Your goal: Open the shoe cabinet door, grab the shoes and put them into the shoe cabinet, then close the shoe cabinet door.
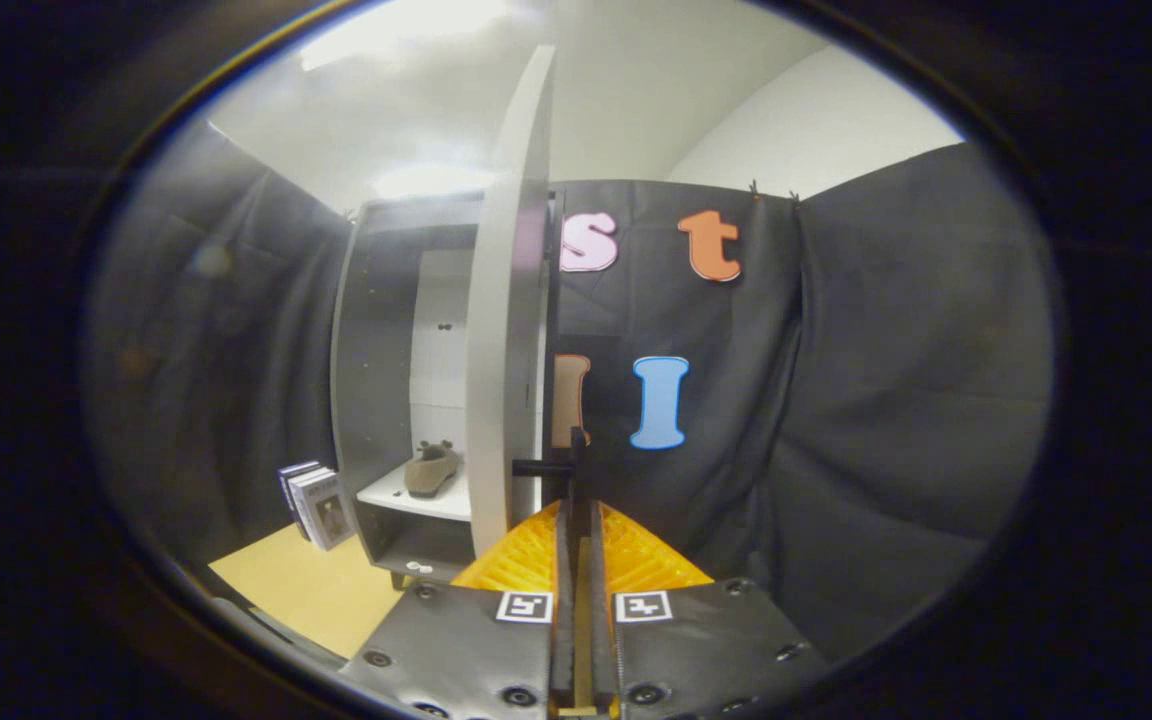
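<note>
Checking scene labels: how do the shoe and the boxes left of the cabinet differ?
The shoe lies on a white shelf inside the shoe cabinet; the boxes stand upright on the floor outside it, left of it. The shoe is brownish and rounded; the boxes are flat-sided and pale with dark edges. Both sit beyond the open door, whose handle the gripper is shut on.

The gripper has its fingers closed together on the dark door handle of the open shoe cabinet door. Inside the shoe cabinet, a brown shoe rests on the white shelf. Boxes stand beside the cabinet on the floor.
</note>
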A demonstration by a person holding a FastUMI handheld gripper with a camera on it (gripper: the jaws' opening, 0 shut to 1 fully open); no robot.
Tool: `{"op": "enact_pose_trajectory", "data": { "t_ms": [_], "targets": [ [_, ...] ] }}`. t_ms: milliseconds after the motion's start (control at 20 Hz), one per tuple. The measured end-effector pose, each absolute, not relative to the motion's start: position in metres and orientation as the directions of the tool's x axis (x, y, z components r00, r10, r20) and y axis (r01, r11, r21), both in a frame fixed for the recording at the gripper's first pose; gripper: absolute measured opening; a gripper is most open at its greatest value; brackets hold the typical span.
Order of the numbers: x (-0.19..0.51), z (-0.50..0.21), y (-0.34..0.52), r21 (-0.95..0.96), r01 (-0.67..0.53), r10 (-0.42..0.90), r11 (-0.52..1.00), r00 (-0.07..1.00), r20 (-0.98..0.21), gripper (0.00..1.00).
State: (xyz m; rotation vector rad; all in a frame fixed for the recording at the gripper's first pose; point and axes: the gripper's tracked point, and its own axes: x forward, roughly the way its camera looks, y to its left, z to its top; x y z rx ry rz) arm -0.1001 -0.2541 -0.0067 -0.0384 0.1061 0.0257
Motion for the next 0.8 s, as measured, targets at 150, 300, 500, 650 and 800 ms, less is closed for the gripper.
{"op": "enact_pose_trajectory", "data": {
  "t_ms": [150,300,500,650,800],
  "targets": [
    [-0.122,-0.008,-0.237,-0.036,-0.027,0.023,0.999,0.992,-0.120,0.08],
    [-0.135,-0.014,-0.210,-0.028,-0.027,0.023,0.999,0.990,-0.139,0.08],
    [-0.135,-0.036,-0.158,0.033,-0.035,0.041,0.999,0.983,-0.178,0.08],
    [-0.129,-0.069,-0.101,0.061,-0.068,0.081,0.996,0.967,-0.241,0.12],
    [-0.123,-0.113,-0.058,0.062,-0.061,0.078,0.996,0.945,-0.319,0.20]
  ]
}}
